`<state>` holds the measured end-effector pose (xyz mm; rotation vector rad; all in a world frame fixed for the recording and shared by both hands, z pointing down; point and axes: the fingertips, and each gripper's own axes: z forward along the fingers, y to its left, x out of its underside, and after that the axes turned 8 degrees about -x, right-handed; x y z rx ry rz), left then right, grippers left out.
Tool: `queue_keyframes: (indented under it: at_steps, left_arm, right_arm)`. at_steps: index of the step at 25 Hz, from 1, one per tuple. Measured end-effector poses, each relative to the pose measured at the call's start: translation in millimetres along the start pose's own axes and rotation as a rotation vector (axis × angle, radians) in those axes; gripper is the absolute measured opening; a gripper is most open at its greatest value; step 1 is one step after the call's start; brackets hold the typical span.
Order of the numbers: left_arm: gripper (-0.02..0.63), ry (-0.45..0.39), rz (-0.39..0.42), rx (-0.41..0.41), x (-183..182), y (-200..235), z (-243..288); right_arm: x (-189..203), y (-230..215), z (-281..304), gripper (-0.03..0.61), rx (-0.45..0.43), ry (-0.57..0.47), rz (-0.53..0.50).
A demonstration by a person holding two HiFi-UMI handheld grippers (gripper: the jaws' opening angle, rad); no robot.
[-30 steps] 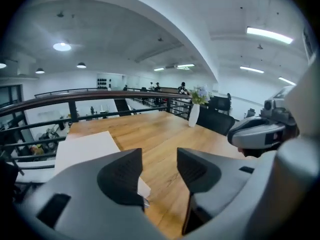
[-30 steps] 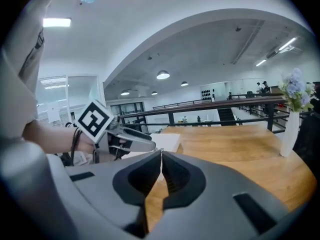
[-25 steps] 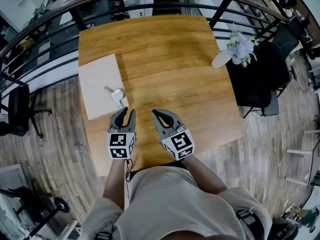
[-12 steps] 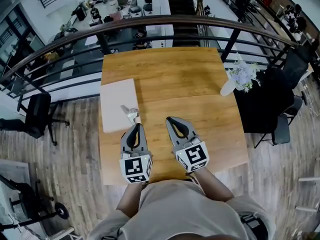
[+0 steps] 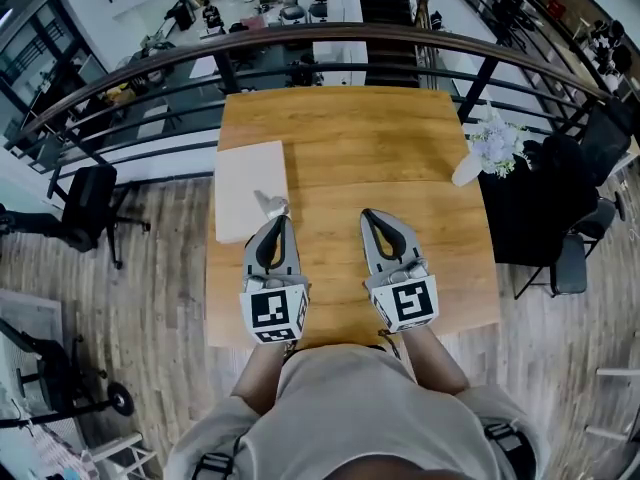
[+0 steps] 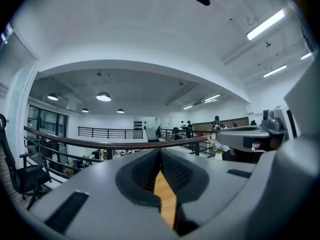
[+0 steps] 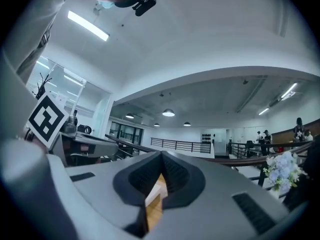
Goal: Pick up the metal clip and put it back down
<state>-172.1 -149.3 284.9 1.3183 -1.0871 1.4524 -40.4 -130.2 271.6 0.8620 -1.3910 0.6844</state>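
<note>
Clip (image 5: 270, 205) is lying on the near right corner of a white pad (image 5: 245, 173), at the left side of the worktop (image 5: 340, 138). Left tongs (image 5: 279, 221) are hovering just short of it with the tips pointing away from the person. The clip is sitting just ahead of those tips and a shade to their left, near but apparently not touching. Right tongs (image 5: 371, 215) are hanging over bare wood well to the right of the clip, so the left hand is plainly the nearer one. The clip's long axis seems to be running on a slant, far-left to near-right, across the line of the left tongs rather than along it; it is showing too small to be sure. Both tongs are reading as clenched in their own views, pads meeting with nothing between them. Both cameras are tipping up toward the ceiling and railing, so neither is showing the clip. A free-lying clip with both tongs empty is fitting a moment ahead of a pickup as well as one after the set-down, and the pictures are not settling which.
</note>
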Motion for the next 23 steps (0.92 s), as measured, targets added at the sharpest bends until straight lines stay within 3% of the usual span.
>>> queue_keyframes:
  at_steps: [10,23]
  left_arm:
    - [0.025,0.002,0.004,0.011,0,-10,-6]
    - [0.025,0.005,0.013,0.04,0,-19,-12]
  right_arm:
    - [5,-14,-14,0.026,0.047,0.013,0.032]
    - [4,-10,-22,0.026,0.045,0.019,0.02]
